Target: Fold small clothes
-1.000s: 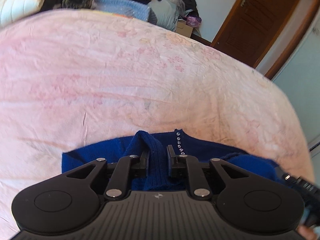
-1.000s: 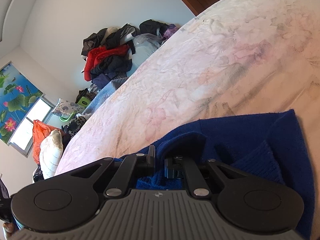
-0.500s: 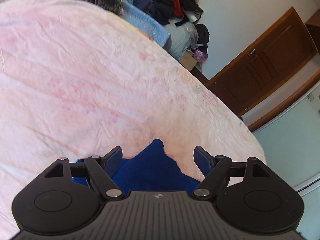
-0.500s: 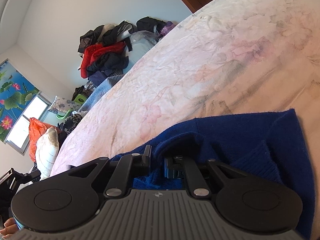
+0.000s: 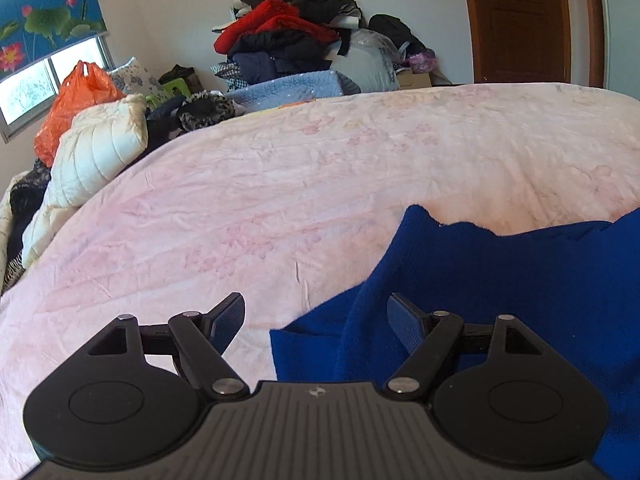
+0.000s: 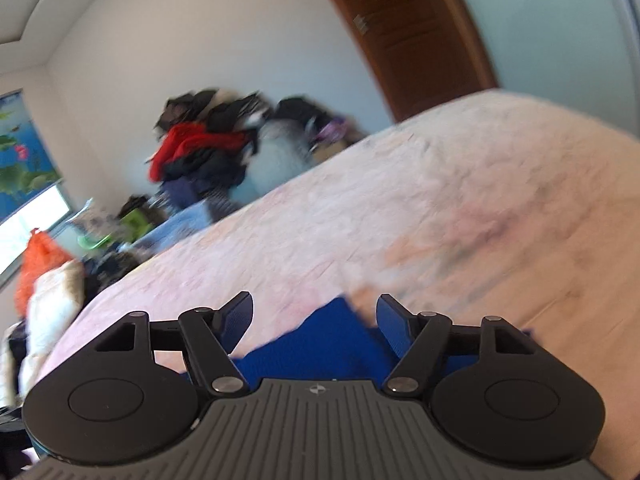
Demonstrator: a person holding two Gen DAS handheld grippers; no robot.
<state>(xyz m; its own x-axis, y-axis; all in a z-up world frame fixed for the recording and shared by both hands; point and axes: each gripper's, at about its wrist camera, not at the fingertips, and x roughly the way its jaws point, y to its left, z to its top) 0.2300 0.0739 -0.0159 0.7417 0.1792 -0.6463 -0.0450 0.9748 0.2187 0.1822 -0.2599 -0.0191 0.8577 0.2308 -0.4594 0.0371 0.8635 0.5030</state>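
We see both grippers spread wide: the left hand-held gripper [image 5: 316, 316] and the right hand-held gripper [image 6: 315, 314] hold nothing above the blue sweater [image 5: 500, 280] on the bed [image 5: 280, 184].

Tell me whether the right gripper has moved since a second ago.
Yes. The right gripper has let go of the blue garment and drawn back; against the pink bedspread, far less blue cloth shows.

Both wrist views low over the pink bedspread [image 5: 320, 200], facing the clothes pile [image 6: 200, 148], shared.
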